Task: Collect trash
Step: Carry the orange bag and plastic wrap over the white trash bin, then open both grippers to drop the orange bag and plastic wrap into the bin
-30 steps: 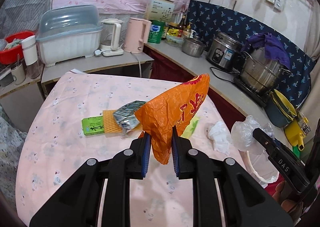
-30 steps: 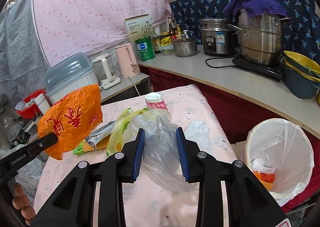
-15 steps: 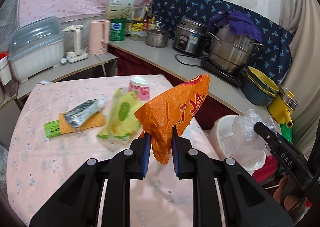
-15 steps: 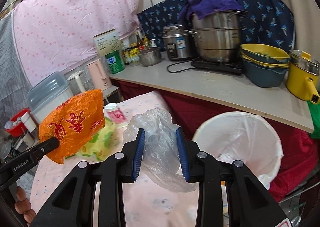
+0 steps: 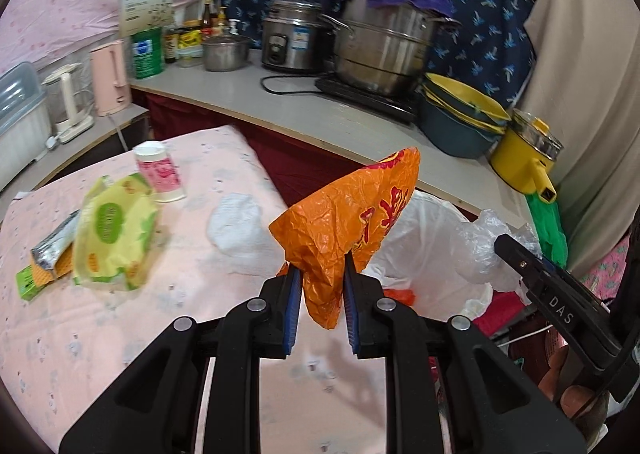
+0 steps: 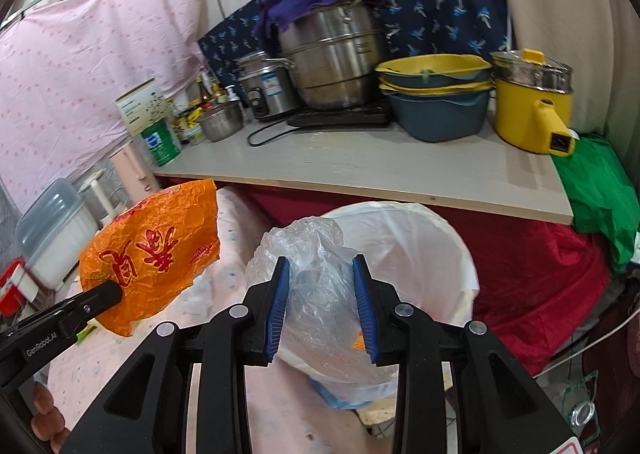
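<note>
Pink-clothed counter (image 5: 120, 334) is carrying leftover litter near its far edge. Left claw (image 5: 318, 286) is pinching an orange bag (image 5: 344, 222); right claw (image 6: 322, 306) is clamping a clear bag (image 6: 316, 294) over the bin (image 6: 460, 254). Light plastic risks drifting past the rim or clinging to the pads on release.

Orange bag (image 5: 348, 222) with red characters at frame centre; clear, colourless plastic bag (image 6: 320, 294); white-lined bin (image 6: 420, 238); pale pink tablecloth (image 5: 120, 318) with faint print at lower left; yellow-green packet (image 5: 114, 234); navy backdrop (image 5: 480, 38) patterned with blue sprigs
</note>
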A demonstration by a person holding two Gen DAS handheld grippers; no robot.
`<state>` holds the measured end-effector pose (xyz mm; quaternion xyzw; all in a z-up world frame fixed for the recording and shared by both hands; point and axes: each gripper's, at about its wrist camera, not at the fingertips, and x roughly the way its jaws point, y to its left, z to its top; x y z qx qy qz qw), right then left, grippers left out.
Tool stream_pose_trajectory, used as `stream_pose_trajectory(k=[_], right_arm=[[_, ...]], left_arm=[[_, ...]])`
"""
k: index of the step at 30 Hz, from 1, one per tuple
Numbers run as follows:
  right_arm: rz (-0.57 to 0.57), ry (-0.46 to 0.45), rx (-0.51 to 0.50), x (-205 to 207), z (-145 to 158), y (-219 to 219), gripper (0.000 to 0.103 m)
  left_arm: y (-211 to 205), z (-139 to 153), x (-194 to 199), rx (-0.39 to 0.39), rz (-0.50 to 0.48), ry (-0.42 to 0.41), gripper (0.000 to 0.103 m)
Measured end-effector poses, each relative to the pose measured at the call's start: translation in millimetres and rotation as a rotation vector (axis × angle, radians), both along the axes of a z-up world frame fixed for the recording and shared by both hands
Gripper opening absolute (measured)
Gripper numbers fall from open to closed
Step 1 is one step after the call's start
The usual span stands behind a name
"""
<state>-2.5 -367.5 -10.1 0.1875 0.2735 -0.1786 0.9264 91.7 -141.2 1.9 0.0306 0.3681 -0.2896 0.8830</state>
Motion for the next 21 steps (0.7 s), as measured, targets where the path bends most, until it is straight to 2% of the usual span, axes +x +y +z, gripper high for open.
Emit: stream_pose_trajectory(k=[10, 15, 17, 19, 21], right_arm=[[-0.085, 0.014, 0.038, -14.3, -19.7, -43.9, 0.030], [-0.101, 0.026, 0.037, -12.0, -25.0, -54.6, 0.031], [-0.102, 0.028, 0.039, -8.9, -26.3, -57.7, 0.031], [-0.100, 0.031, 0.040, -4.2, -27.3, -58.8, 0.031], [-0.095, 0.032, 0.039, 0.4, -27.8, -58.7, 0.032]], left_arm=[[-71.9, -19.2, 4.1, 0.035, -0.105, 0.053, 0.020], [-90.9, -26.9, 8.0, 0.037, -0.134, 0.072, 0.026], [-96.3, -28.8, 9.4, 0.032, -0.138, 0.076, 0.031], [-98.1, -29.5, 10.5, 0.030, -0.132, 0.073, 0.043], [-96.9, -29.8, 12.4, 0.030, -0.119, 0.069, 0.049]])
